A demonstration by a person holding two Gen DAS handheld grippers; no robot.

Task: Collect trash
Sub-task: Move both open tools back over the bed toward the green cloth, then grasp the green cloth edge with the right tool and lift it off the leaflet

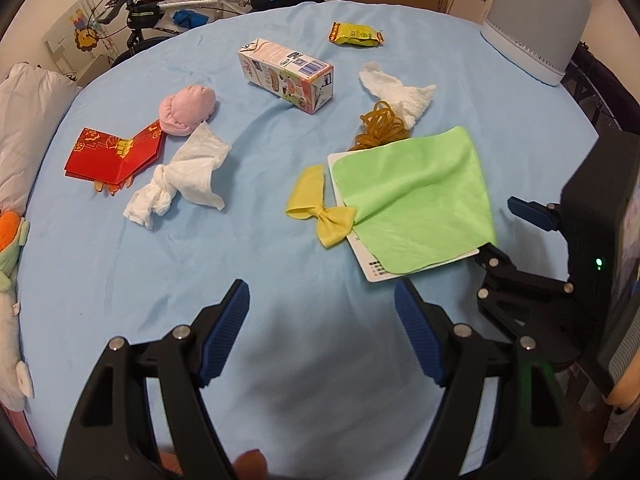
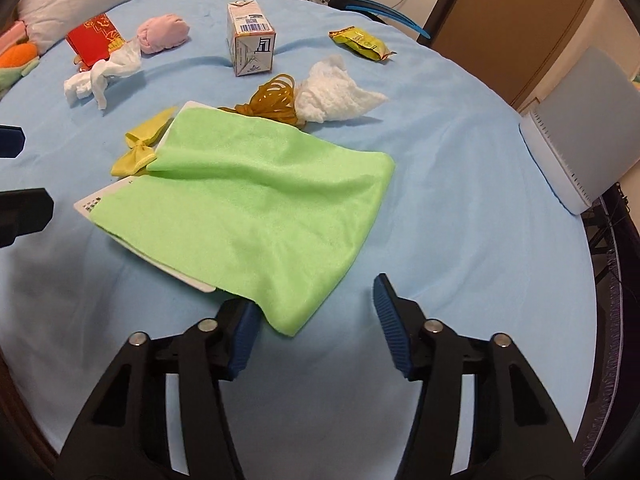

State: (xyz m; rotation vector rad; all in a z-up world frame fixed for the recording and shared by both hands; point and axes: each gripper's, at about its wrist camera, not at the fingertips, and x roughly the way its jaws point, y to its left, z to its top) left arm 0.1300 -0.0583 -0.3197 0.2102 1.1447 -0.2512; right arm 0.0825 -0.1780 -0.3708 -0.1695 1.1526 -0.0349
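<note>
On the blue sheet lie a milk carton (image 1: 286,74) (image 2: 251,42), a yellow snack wrapper (image 1: 355,35) (image 2: 361,43), two crumpled white tissues (image 1: 180,178) (image 1: 398,94) (image 2: 338,90), rubber bands (image 1: 380,126) (image 2: 276,98) and a yellow burst balloon (image 1: 320,208) (image 2: 138,148). A grey bin (image 1: 538,20) (image 2: 580,140) lies on its side at the right. My left gripper (image 1: 322,308) is open and empty above bare sheet. My right gripper (image 2: 316,312) is open, its left finger (image 2: 242,336) at the corner of a green cloth (image 2: 260,196) (image 1: 416,196).
A white card (image 1: 374,270) (image 2: 94,204) lies under the green cloth. A red packet (image 1: 114,154) (image 2: 92,38) and a pink rolled cloth (image 1: 188,110) (image 2: 162,34) lie at the left. Pillows and a bicycle (image 1: 180,4) stand beyond the bed.
</note>
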